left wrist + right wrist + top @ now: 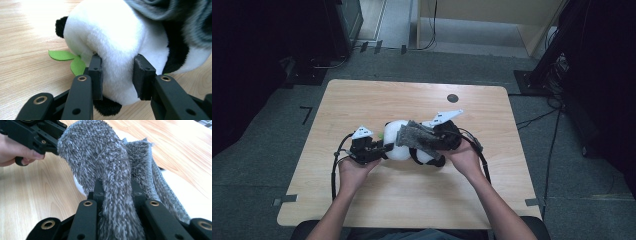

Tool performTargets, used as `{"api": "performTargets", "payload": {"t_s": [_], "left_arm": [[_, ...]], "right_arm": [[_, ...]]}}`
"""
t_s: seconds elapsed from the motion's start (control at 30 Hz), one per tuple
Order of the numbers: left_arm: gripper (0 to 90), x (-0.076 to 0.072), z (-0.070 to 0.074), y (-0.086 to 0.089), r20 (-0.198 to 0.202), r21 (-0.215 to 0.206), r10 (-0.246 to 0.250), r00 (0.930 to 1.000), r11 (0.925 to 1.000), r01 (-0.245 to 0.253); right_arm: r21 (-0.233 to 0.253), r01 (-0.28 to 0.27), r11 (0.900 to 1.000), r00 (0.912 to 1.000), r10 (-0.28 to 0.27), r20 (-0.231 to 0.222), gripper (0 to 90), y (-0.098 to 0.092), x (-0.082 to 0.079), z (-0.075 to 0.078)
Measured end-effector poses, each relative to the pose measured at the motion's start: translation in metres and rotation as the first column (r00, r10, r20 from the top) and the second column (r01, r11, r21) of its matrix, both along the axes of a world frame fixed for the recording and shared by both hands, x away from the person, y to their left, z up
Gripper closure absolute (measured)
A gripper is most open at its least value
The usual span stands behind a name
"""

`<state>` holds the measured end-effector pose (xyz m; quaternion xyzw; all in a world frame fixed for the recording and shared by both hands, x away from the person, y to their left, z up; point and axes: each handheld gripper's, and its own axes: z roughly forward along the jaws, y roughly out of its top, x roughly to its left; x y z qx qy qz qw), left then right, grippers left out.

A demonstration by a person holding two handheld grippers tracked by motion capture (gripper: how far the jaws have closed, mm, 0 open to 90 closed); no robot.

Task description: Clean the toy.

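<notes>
A black-and-white panda plush (399, 145) with green felt leaves (72, 60) lies at the middle of the wooden table (362, 100). A grey fuzzy cloth (419, 137) is draped over its body. My left gripper (384, 150) squeezes the panda's white body (115, 55) between both pads from the left. Coming from the right, my right gripper (439, 137) is shut on a fold of the grey cloth (115, 182), which hides the panda beneath it. The left gripper (32, 135) and a hand appear beyond the cloth in the right gripper view.
A small dark round disc (452, 98) sits near the table's far edge. Cables (334, 165) trail from both grippers over the table. Dark stands and wires ring the table on the grey floor.
</notes>
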<state>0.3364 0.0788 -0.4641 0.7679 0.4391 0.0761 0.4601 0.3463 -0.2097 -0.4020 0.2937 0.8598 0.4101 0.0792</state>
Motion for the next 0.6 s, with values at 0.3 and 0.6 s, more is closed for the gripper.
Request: {"api": "performTargets", "payload": {"t_s": [0.3, 0.6], "left_arm": [[65.1, 0.000, 0.000, 0.001, 0.002, -0.006, -0.005, 1.0000, 1.0000, 0.005], [65.3, 0.001, 0.000, 0.002, 0.000, -0.018, -0.004, 1.0000, 0.9998, 0.004]], "right_arm": [[0.030, 0.059, 0.998, 0.9983, -0.059, 0.002, 74.9, -0.043, -0.011, -0.004], [0.058, 0.140, 0.989, 0.9902, -0.139, -0.017, 74.9, -0.072, -0.013, -0.017]]}}
